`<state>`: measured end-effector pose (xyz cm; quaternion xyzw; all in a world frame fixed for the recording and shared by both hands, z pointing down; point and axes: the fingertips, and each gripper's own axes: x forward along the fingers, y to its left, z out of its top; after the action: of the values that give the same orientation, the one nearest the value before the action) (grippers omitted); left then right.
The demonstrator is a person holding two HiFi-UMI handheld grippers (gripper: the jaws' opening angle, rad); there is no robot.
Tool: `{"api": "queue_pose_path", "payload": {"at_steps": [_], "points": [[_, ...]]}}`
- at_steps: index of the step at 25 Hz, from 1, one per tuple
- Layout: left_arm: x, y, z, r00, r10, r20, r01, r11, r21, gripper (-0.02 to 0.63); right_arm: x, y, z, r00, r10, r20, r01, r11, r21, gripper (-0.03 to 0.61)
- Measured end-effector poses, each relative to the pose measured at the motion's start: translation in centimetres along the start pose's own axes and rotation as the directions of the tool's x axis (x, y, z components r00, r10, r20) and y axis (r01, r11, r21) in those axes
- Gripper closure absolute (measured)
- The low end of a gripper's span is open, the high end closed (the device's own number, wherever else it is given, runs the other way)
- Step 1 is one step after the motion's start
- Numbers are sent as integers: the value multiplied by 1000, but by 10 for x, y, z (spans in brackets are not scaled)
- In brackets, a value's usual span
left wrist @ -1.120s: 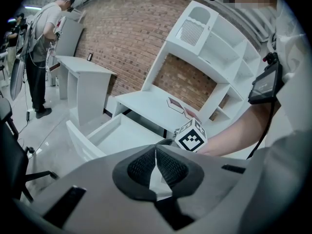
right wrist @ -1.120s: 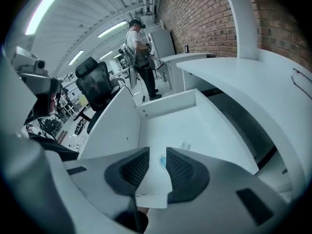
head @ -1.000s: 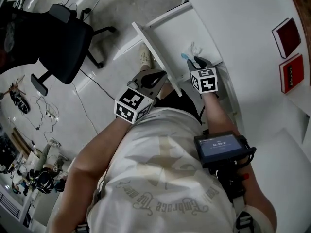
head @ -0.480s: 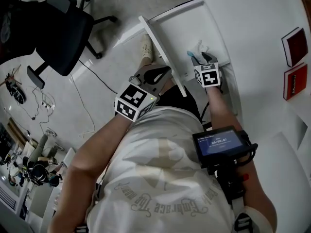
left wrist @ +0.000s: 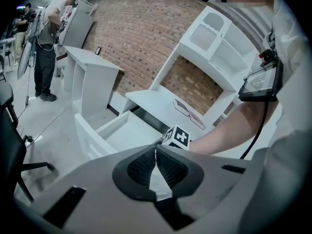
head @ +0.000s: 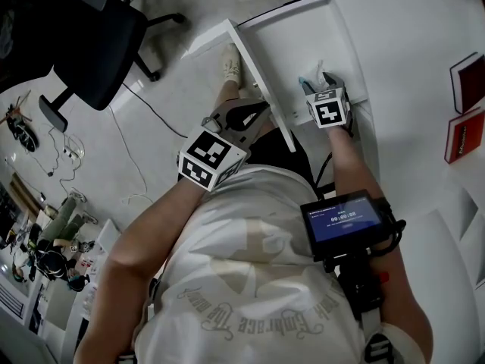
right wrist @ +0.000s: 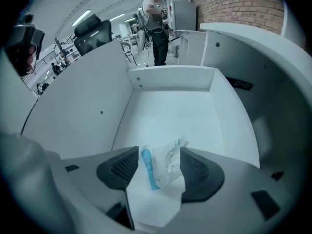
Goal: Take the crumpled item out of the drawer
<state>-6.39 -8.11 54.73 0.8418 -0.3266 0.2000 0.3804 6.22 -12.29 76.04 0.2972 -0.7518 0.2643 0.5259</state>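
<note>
The crumpled item (right wrist: 168,165), white film with a blue strip, lies on the floor of the open white drawer (right wrist: 170,111). My right gripper (right wrist: 158,155) points steeply down over it, and its jaws have just been opening. They stand open, one on each side of the item, with a gap at the pads. From above, the right gripper (head: 318,89) reaches into the drawer (head: 261,82) and the item (head: 319,72) shows beyond its tips. My left gripper (left wrist: 156,152) is shut and empty, hanging outside the drawer front (head: 231,120).
A black office chair (head: 83,44) stands on the floor to the left, near a loose cable (head: 136,108). Two red books (head: 466,82) lie on the white desk top at the right. A person (left wrist: 46,33) stands by a white cabinet (left wrist: 92,82) far off.
My right gripper has sunk lower into the drawer and its jaws have spread around the crumpled item. The left gripper has shifted only slightly beside the drawer front.
</note>
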Motion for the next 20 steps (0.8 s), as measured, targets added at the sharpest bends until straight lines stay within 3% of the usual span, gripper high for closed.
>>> {"api": "queue_pose_path", "payload": {"at_steps": [4,14,20], "points": [[-3,-2,1,1000,4,2,-4,1000,-10,586,1,0,-3,999,-1,-51,-3,997,-79,318],[-6,-11,1,1000,-3,-6,3,999,-32,586,7,3,-18,984,4,-176,-33,986,-164,279],[-6,-20,-3,1000,5,0,-5,999,-35,586,10,-1,-34,979,-29,-203,-17,976,-218,278]]}}
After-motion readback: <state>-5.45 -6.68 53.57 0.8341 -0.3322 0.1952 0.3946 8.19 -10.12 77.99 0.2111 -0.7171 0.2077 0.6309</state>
